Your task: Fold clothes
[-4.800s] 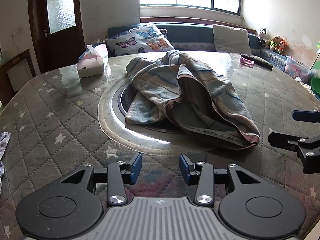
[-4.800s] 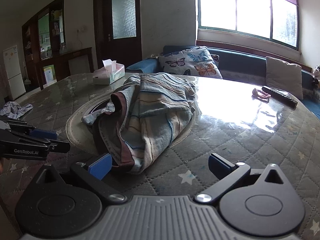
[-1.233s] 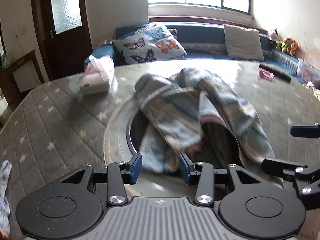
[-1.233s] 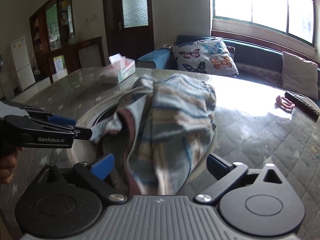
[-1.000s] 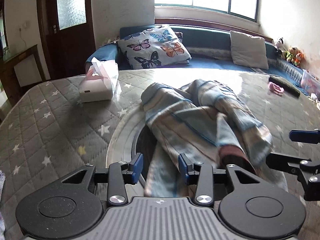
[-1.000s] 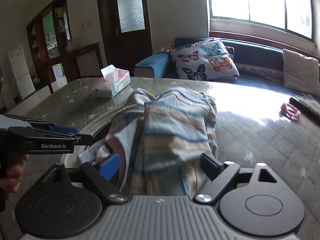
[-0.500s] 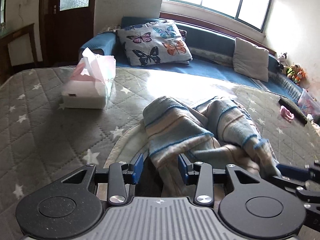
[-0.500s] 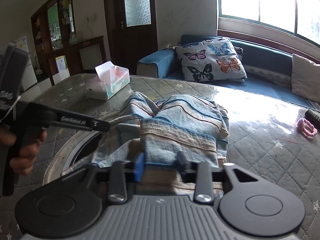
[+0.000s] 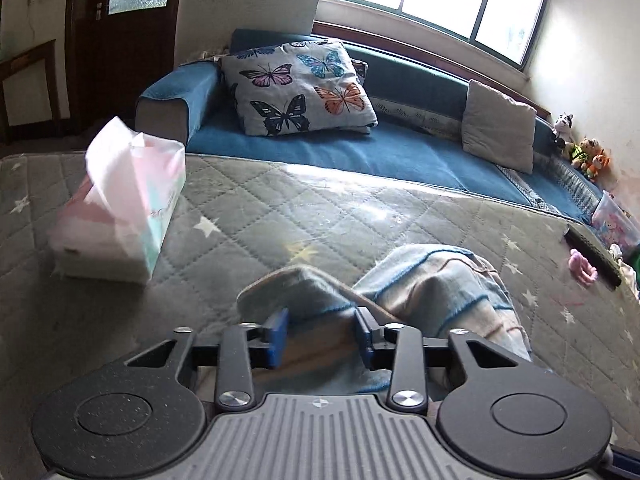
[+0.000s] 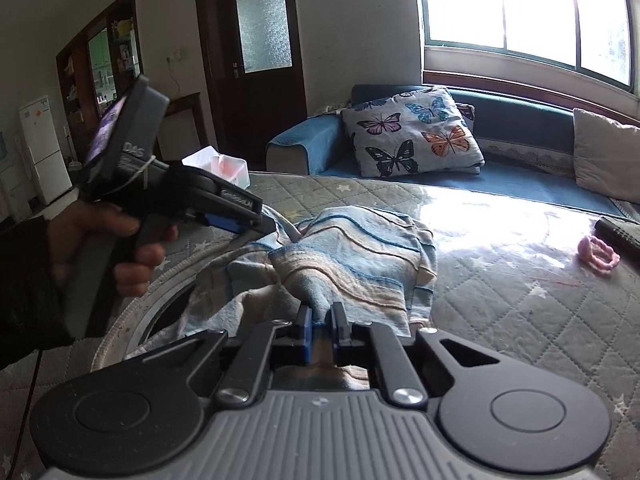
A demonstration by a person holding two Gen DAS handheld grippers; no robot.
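A striped blue and beige garment (image 9: 440, 292) lies crumpled on the quilted star-patterned table cover (image 9: 320, 208). My left gripper (image 9: 320, 330) is open, and a raised fold at the garment's far left edge sits between its blue pads. My right gripper (image 10: 321, 330) is shut on a bunched fold of the garment (image 10: 360, 248). In the right wrist view a person's hand (image 10: 100, 236) holds the left gripper (image 10: 256, 220), whose tips rest at the garment's left edge. The near part of the garment is hidden under both gripper bodies.
A tissue box (image 9: 120, 216) stands on the table to the left. A pink item (image 10: 598, 254) and a black remote (image 10: 618, 232) lie far right. A round ring (image 10: 132, 320) is set into the table under the garment. Beyond the table is a blue sofa with a butterfly pillow (image 9: 300, 88).
Both grippers moved forward over the garment toward its far edge. The right gripper went from wide open to shut on a fold. The left gripper's gap stayed the same.
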